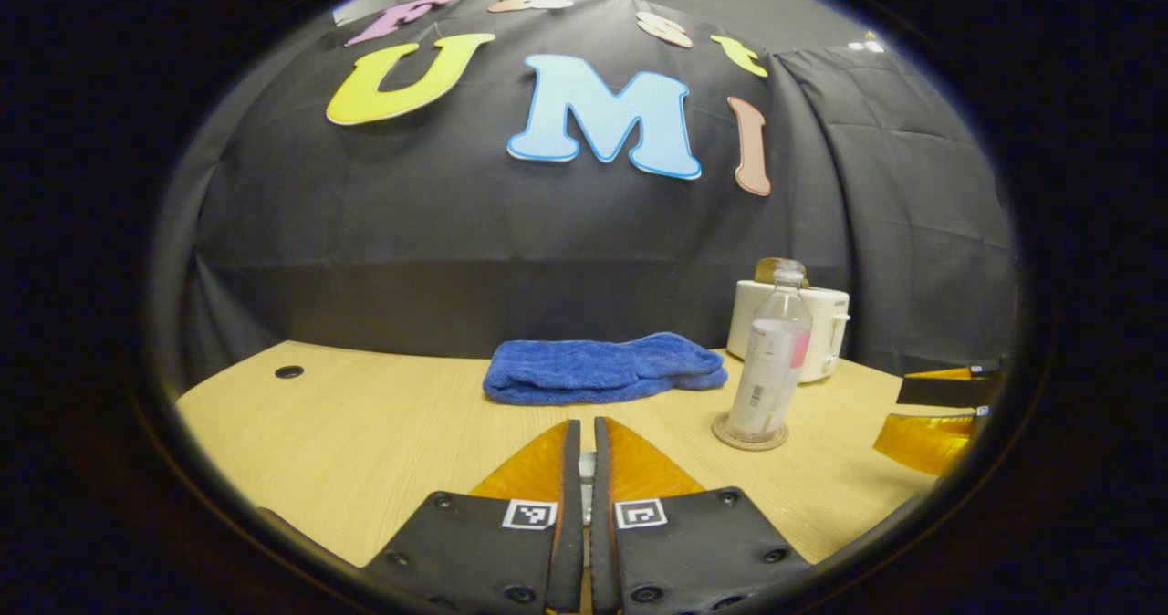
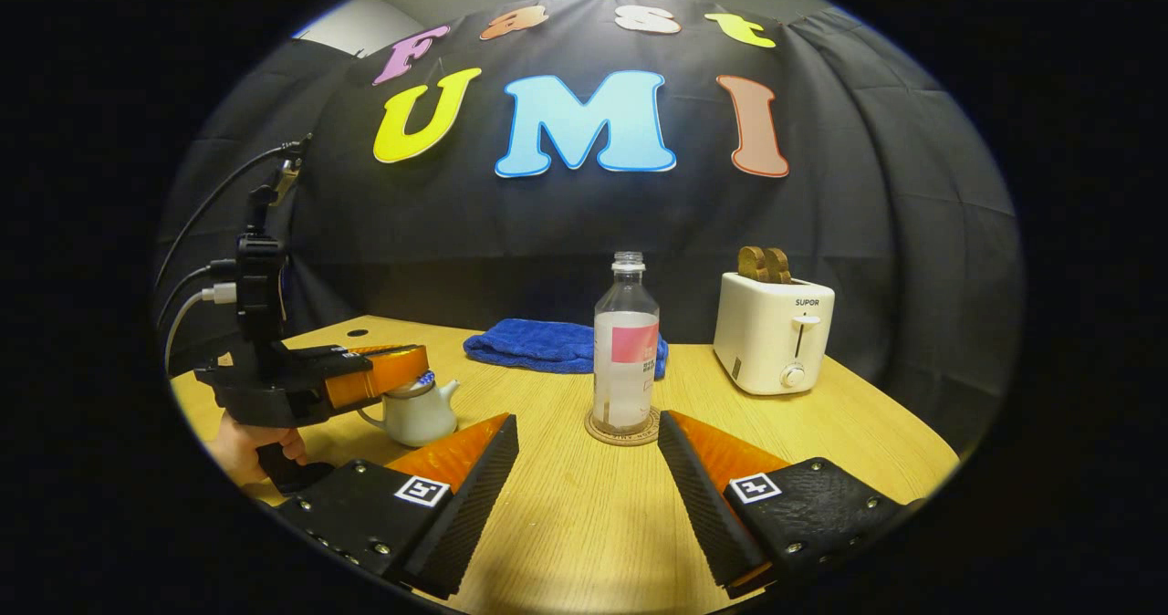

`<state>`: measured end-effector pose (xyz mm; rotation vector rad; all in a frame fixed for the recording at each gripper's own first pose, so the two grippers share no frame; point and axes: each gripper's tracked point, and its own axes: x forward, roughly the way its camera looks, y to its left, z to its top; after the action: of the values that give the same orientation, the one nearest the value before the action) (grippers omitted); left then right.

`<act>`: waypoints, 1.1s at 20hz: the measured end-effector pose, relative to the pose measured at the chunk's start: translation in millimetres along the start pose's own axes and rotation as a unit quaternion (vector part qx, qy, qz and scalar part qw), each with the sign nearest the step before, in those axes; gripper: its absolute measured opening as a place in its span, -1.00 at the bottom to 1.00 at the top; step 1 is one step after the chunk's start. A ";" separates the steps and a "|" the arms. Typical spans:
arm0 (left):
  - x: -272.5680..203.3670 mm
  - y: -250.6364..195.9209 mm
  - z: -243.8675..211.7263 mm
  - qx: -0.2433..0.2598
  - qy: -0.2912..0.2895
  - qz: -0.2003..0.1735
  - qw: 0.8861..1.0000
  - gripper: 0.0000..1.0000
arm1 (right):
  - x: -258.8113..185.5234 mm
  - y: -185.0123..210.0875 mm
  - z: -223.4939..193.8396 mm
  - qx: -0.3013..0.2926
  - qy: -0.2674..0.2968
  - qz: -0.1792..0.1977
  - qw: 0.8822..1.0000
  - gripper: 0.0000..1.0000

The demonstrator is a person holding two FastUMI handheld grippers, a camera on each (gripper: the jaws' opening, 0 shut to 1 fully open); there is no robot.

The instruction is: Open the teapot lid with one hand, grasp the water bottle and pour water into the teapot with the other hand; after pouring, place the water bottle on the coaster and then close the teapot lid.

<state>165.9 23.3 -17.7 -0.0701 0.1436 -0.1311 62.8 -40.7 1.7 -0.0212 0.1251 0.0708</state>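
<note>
The right gripper (image 2: pixel 584 451) gapes wide over the wooden table (image 2: pixel 566 524). Just ahead, the clear, capless water bottle (image 2: pixel 626 350) stands upright on its round coaster (image 2: pixel 622 432). The left gripper (image 2: pixel 415 369) is clamped around the white teapot's (image 2: pixel 415 414) lid. Behind lie a rumpled blue towel (image 2: pixel 538 343) and a white toaster (image 2: pixel 772 332).

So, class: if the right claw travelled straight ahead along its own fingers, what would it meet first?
Most likely the water bottle on its coaster, which stands centred ahead of the open right claw; depth is hard to judge.
</note>
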 end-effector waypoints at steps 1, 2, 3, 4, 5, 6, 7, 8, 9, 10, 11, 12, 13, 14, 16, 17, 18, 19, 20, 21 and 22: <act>0.3 -0.2 -2.0 0.001 0.000 0.000 1.000 -0.80 | -0.4 0.1 -0.5 -0.001 0.000 -0.001 1.000 0.92; 1.2 -0.4 -1.0 0.001 0.000 0.001 1.000 -0.80 | -0.2 0.1 -0.5 -0.002 0.000 -0.001 1.000 0.92; -0.6 -1.9 -0.7 0.001 -0.001 -0.001 1.000 -0.80 | 0.7 -0.8 -0.8 -0.003 0.000 -0.001 1.000 0.92; -0.1 -2.0 -0.2 0.003 -0.001 0.000 1.000 -0.80 | 0.8 -0.8 -0.9 -0.003 0.000 -0.001 1.000 0.92; -0.2 -2.1 -0.7 0.005 0.000 0.000 1.000 -0.77 | 1.3 0.4 -2.7 -0.003 0.002 -0.001 1.000 0.92; -0.4 -2.2 0.0 0.008 0.000 -0.001 1.000 -0.76 | 1.7 0.1 -2.6 -0.003 0.002 -0.001 1.000 0.92; -1.5 -1.6 0.4 0.007 0.000 -0.001 1.000 -0.75 | 1.4 -1.1 -3.1 -0.003 0.003 -0.001 1.000 0.92; -0.8 -1.8 0.4 0.006 0.000 -0.001 1.000 -0.72 | 1.7 -1.3 -3.3 -0.004 0.003 -0.002 1.000 0.91; -1.9 -1.3 -0.6 0.005 0.000 -0.001 1.000 -0.70 | 2.4 -1.2 -3.9 -0.003 0.004 -0.002 1.000 0.91; -3.0 -2.8 -0.5 0.002 0.000 -0.004 1.000 -0.68 | 2.4 -1.9 -4.2 -0.003 0.005 -0.001 1.000 0.92; -2.2 -2.9 -0.9 0.001 -0.001 -0.004 1.000 -0.61 | 2.5 -0.4 -5.8 -0.003 0.006 -0.001 1.000 0.92; -2.1 -2.9 -0.3 0.001 -0.001 -0.004 1.000 -0.61 | 2.2 -0.1 -5.9 -0.003 0.007 -0.001 1.000 0.92; -2.8 -3.8 -1.0 0.002 0.000 -0.006 1.000 -0.60 | 2.6 -0.4 -5.9 -0.003 0.006 -0.001 1.000 0.92; -4.2 -3.8 0.0 0.003 0.000 -0.005 1.000 -0.61 | 2.9 -1.0 -5.8 -0.004 0.007 -0.002 1.000 0.92; -7.4 -3.8 2.9 0.007 -0.002 -0.004 1.000 -0.63 | 3.7 -0.7 -6.3 -0.005 0.008 -0.002 1.000 0.92; -12.3 -5.1 4.2 0.008 -0.005 -0.006 1.000 -0.63 | 3.5 0.2 -6.3 -0.006 0.007 -0.002 1.000 0.92; -12.9 -6.6 6.5 0.007 -0.008 -0.008 1.000 -0.55 | 2.5 0.8 -4.5 -0.009 0.005 -0.001 1.000 0.91; -17.8 -8.9 7.8 0.005 -0.010 -0.012 1.000 -0.48 | 1.5 2.4 -2.4 -0.012 0.001 -0.001 1.000 0.92; -22.0 -9.5 9.9 0.006 -0.012 -0.010 1.000 -0.41 | 0.4 4.7 1.0 -0.017 -0.005 0.000 1.000 0.92; -28.2 -12.1 10.6 0.011 -0.013 -0.009 1.000 -0.31 | -1.7 5.6 2.0 -0.024 -0.007 0.000 1.000 0.92; -34.1 -13.2 12.4 0.020 -0.013 -0.006 1.000 -0.25 | -5.9 6.9 1.5 -0.029 -0.005 -0.001 1.000 0.91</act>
<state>132.6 15.6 0.3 -0.0338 0.1137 -0.1453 56.7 -34.2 3.9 -0.0791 0.1134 0.0717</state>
